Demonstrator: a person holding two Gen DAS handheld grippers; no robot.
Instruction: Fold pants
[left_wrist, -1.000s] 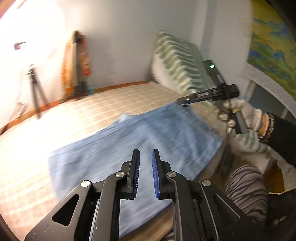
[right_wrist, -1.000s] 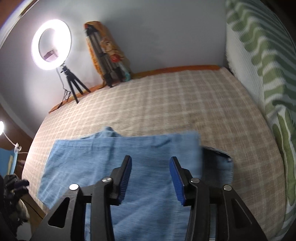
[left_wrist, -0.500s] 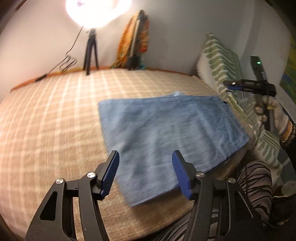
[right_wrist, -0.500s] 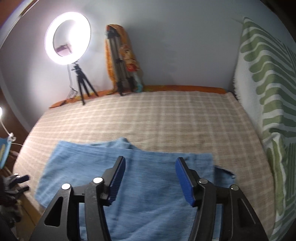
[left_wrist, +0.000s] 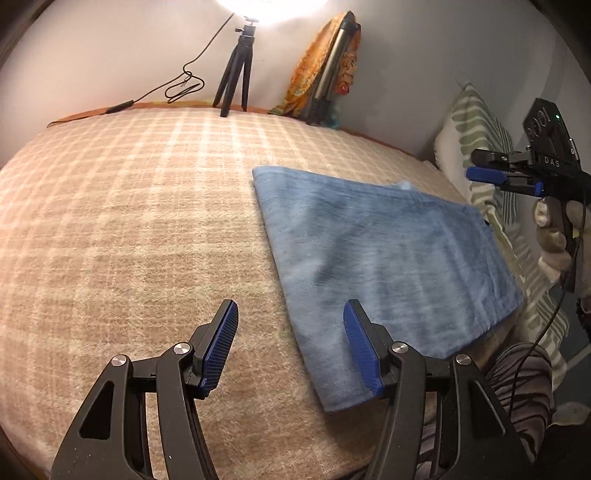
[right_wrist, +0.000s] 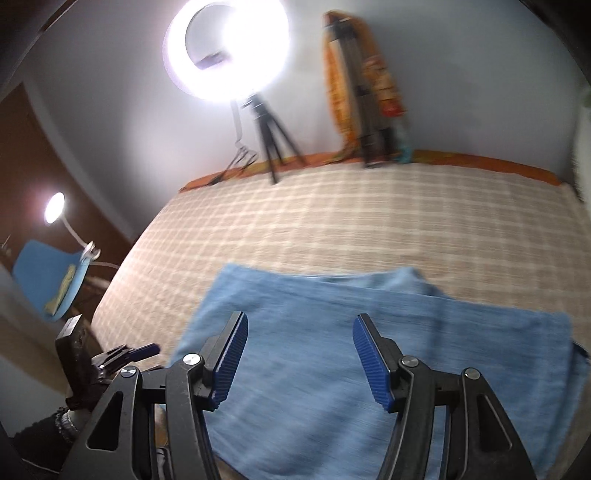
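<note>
Blue, denim-like cloth, the pants (left_wrist: 384, 258) lie already folded into a flat, roughly rectangular slab on the checked beige bedspread (left_wrist: 140, 229), filling the centre and right of the left wrist view and the lower middle of the right wrist view (right_wrist: 369, 354). By the look of it the fabric is soft and limp but with some body, fairly light, not slippery and in no way fragile; a pinch on one layer would likely drag that layer off the stack, so the better hold is judged to be at a corner or along an edge, where the pads can close on every layer at once. In the left wrist view the long axis runs from the upper middle of the frame down toward the lower right, with a short edge near the lower centre and the other short end toward the striped green pillow (left_wrist: 476, 125); which end is the waist cannot be told, though a small lip of cloth shows at the far edge. The left gripper (left_wrist: 291, 343) hangs above the near corner, jaws well apart and holding nothing, one pad over bare bedspread and the other over the cloth edge; its jaws have just been opening. The right gripper (right_wrist: 299, 362) hovers over the middle of the slab, likewise parted and empty, having also just opened, and shows at the right edge of the left wrist view (left_wrist: 502, 177) in a gloved hand (left_wrist: 554, 236).
</note>
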